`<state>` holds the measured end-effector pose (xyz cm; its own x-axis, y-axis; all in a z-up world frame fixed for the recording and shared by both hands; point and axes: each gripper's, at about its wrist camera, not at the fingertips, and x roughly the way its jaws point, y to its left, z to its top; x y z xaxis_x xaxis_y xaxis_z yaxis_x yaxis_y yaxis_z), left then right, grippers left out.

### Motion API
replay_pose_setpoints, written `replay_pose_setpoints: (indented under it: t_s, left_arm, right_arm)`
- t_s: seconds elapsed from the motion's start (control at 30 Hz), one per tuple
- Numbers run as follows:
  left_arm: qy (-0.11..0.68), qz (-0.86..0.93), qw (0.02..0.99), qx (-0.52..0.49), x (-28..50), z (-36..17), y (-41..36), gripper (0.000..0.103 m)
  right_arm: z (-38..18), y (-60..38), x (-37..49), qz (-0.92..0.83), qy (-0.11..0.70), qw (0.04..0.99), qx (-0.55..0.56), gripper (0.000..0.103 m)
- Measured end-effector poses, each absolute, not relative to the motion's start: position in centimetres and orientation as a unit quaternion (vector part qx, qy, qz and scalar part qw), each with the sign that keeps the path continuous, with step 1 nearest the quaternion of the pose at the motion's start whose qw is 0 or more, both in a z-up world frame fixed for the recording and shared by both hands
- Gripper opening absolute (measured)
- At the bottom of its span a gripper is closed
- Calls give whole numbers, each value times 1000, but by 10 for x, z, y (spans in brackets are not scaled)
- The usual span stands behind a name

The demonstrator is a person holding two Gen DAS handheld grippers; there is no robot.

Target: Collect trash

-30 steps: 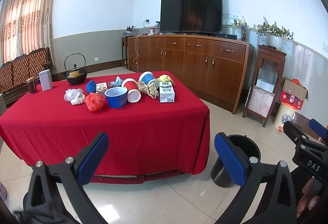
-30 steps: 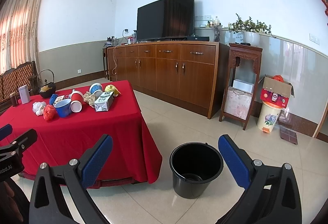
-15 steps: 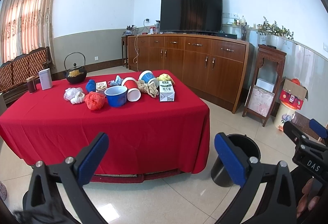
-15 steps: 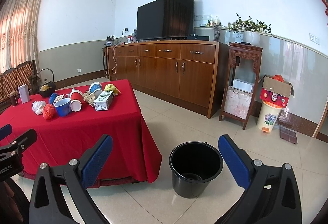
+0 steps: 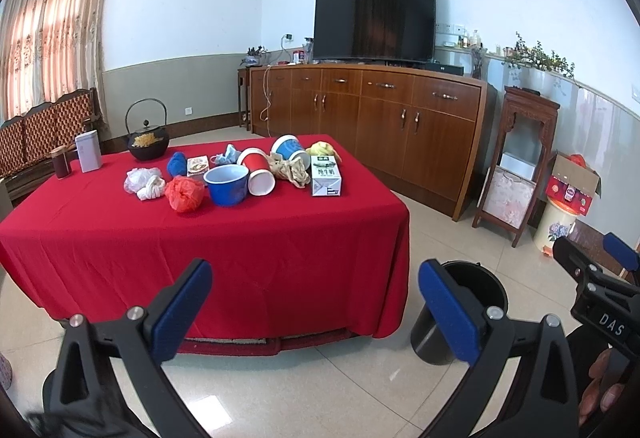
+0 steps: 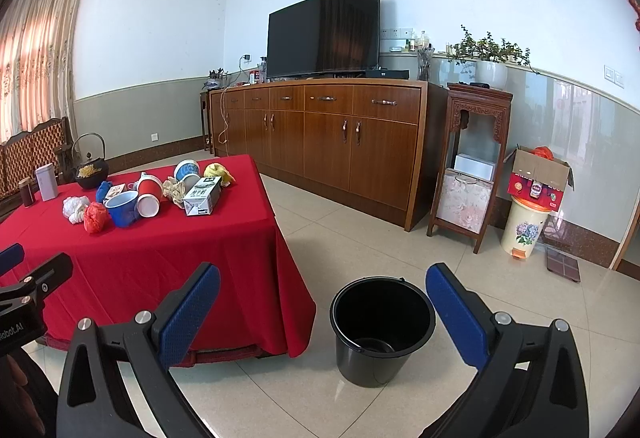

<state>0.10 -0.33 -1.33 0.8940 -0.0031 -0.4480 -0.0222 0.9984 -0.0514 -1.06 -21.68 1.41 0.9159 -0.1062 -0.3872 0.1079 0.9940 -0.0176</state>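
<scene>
Holding both tools low and level, we have each hand-held gripper short of the red-clothed worktop (image 5: pixel 240 238), nothing between the fingers. Left hand-held gripper (image 5: pixel 316 302) has its blue pads spread wide, empty, aimed at the worktop's near edge. Right hand-held gripper (image 6: pixel 322 312) is likewise spread wide and empty, pointing at the floor beside the worktop, with the black bucket (image 6: pixel 380 330) showing between its fingers. A bit of a hand (image 5: pixel 600 386) shows at the lower right of the left wrist view.

Trash sits in a cluster toward the far side of the worktop: white crumpled bag (image 5: pixel 142 181), red crumpled bag (image 5: pixel 184 193), blue bowl (image 5: pixel 226 183) upright, red cup (image 5: pixel 258 175) tipped on its side with its mouth toward us, blue-white cup (image 5: pixel 290 149) also tipped, beige crumpled bag (image 5: pixel 290 171), milk carton (image 5: pixel 326 175) lying flat at the cluster's right end, yellow wad (image 5: pixel 322 148) behind it. The bucket stands on the floor just off the worktop's right corner, upright.
</scene>
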Motion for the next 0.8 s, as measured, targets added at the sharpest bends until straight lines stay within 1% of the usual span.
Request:
replay_pose_setpoints:
  t_s: [0.8]
  left_arm:
    - [233,4,972,-31,4,-10,-2,103]
  right_arm:
    - [16,-213,-8,-52,198,979,0,103]
